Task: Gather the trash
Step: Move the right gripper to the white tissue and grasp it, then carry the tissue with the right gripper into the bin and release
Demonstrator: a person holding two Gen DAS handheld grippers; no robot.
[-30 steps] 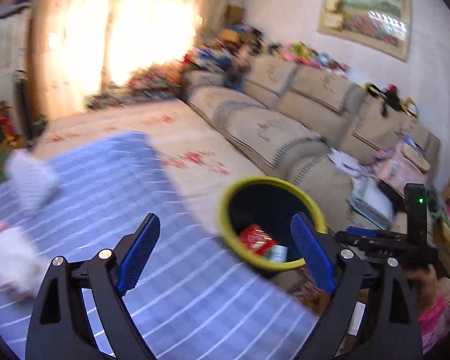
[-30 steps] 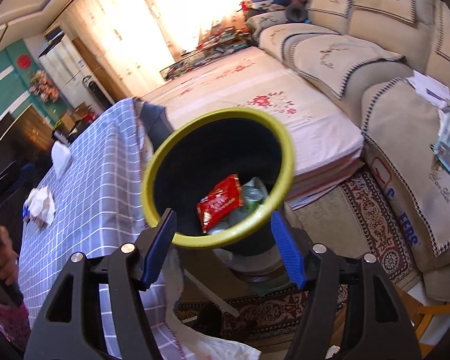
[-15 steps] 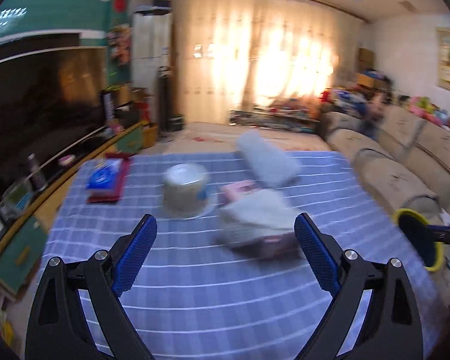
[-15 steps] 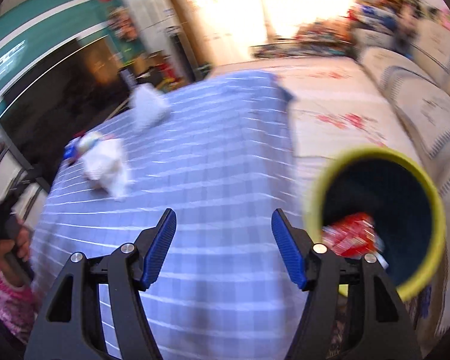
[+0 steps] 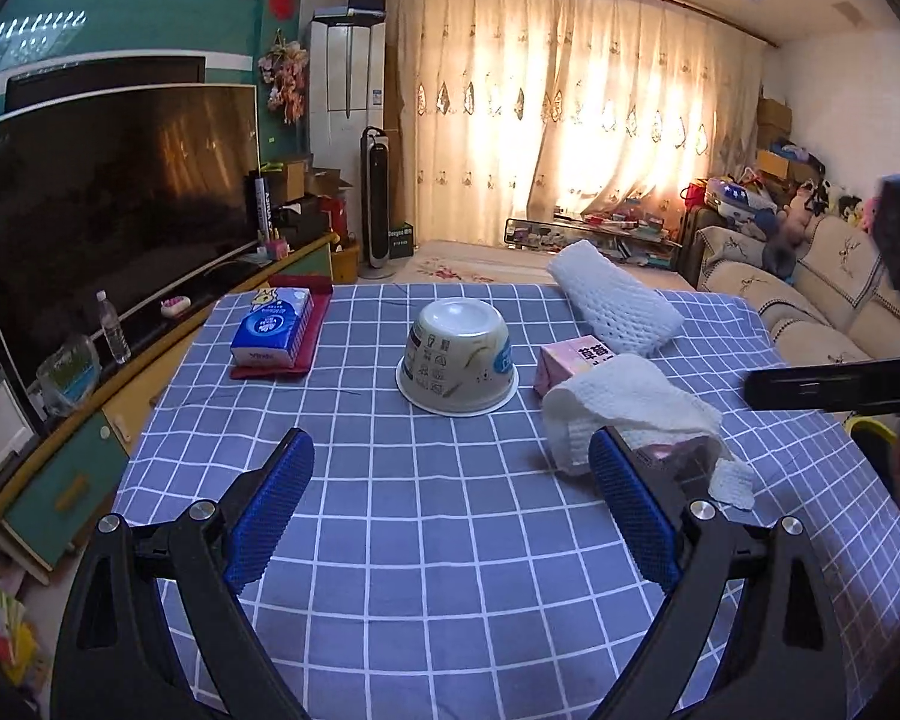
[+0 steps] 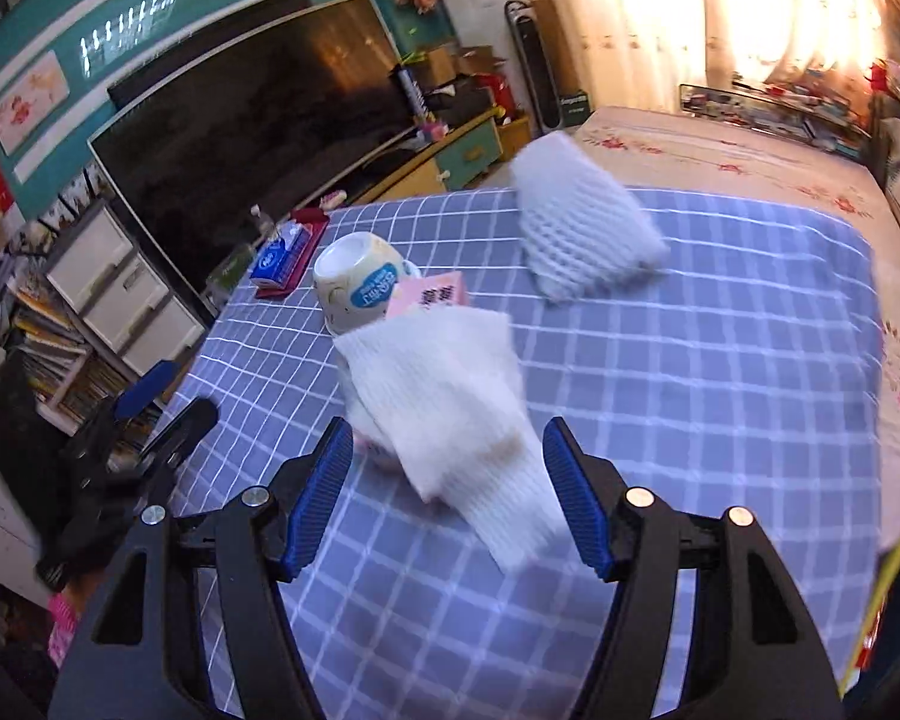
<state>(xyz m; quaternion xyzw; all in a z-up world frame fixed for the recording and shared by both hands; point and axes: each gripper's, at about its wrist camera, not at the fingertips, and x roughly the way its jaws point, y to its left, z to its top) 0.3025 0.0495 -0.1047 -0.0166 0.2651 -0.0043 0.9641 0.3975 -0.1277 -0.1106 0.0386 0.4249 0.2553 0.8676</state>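
Note:
On the blue checked tablecloth [image 5: 426,516] lie an upturned paper bowl [image 5: 459,354], a pink carton [image 5: 573,360], a white foam net sleeve [image 5: 615,306] and a crumpled white sheet [image 5: 630,402] draped over a clear cup [image 5: 678,456]. My left gripper [image 5: 450,456] hangs open over the near cloth, the sheet just beyond its right finger. My right gripper [image 6: 448,438] stands open, low over the white sheet [image 6: 444,384], whose near flap reaches between the fingers without touching the pads. Behind it are the bowl [image 6: 354,288], carton [image 6: 432,294] and foam sleeve [image 6: 576,228].
A blue tissue pack [image 5: 273,324] rests on a red book at the table's far left. The yellow bin rim [image 6: 888,570] shows off the table's right side. A TV and low cabinet run along the left, a sofa [image 5: 822,300] along the right.
Both views have swung away from the yellow bin and onto the table. My right gripper has come over the white sheet. My left gripper has settled facing the bowl.

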